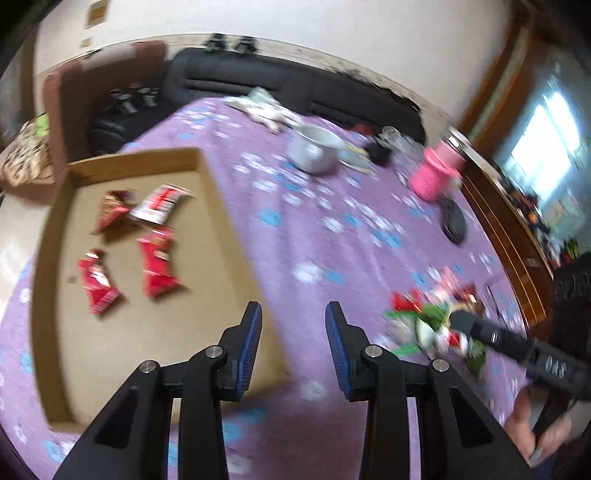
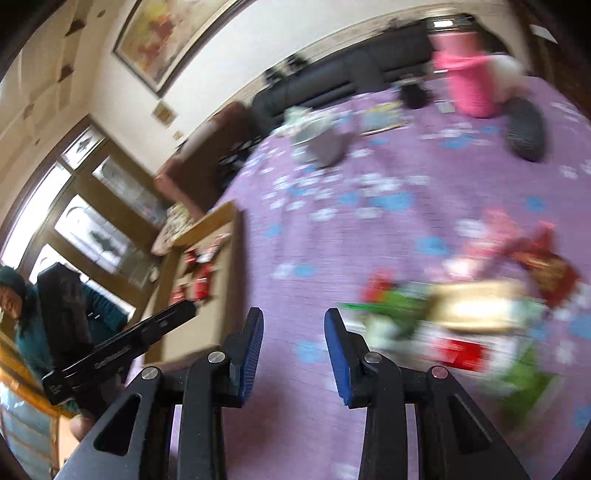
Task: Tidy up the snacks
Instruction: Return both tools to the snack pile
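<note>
White walls (image 1: 332, 26), dark sofa (image 1: 295, 88) along wall, framed painting (image 2: 166, 37), bright wood-framed windows (image 2: 85, 229).

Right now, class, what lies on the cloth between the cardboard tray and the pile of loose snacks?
Nothing: only bare purple tablecloth separates the cardboard tray from the snack pile, clearest in the left wrist view.

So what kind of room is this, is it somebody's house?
Most likely a living room in a home. A long dark sofa runs along the wall behind a table with a purple flowered cloth, a framed painting hangs above, and everyday things like a white pot sit on the table.
</note>
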